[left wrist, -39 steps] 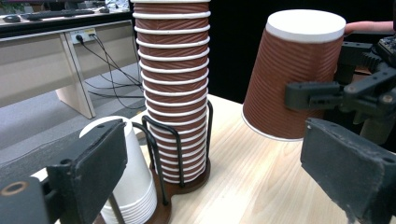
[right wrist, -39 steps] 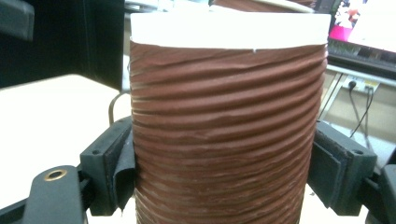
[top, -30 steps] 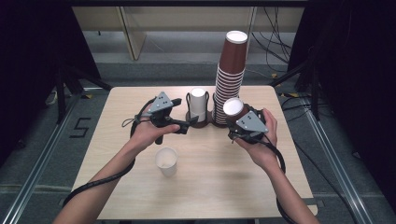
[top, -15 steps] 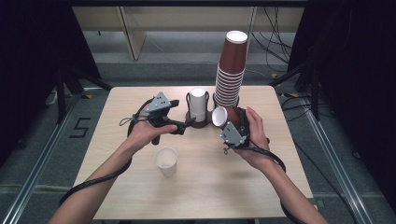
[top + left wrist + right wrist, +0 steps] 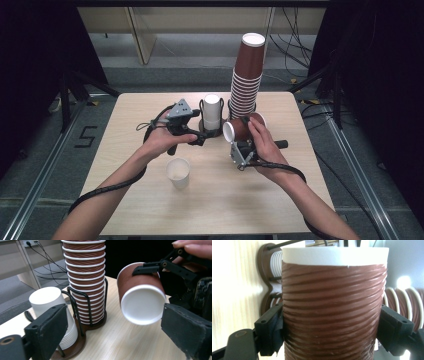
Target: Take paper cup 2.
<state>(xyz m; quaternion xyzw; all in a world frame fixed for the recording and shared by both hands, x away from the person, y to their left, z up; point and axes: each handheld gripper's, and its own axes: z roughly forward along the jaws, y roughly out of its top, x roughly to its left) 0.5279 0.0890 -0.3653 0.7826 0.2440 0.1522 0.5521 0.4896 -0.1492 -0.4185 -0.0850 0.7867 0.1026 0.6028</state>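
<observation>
My right gripper (image 5: 239,131) is shut on a ribbed brown paper cup (image 5: 243,127), held tipped on its side above the table with its white end facing left. In the right gripper view the brown cup (image 5: 334,307) sits squeezed between both jaws. My left gripper (image 5: 199,134) is open and points at the cup holder; the held brown cup (image 5: 140,296) hangs between and beyond its spread jaws. A tall stack of brown cups (image 5: 247,75) and a short stack of white cups (image 5: 212,112) stand in the wire holder (image 5: 218,133).
One white cup (image 5: 178,172) stands upright on the wooden table (image 5: 150,210), in front of my left hand. The table's near half lies bare around it. Dark stands and cables surround the table on the floor.
My right gripper has tipped the brown cup from upright onto its side and carried it left and slightly nearer. The left gripper has hardly moved.
</observation>
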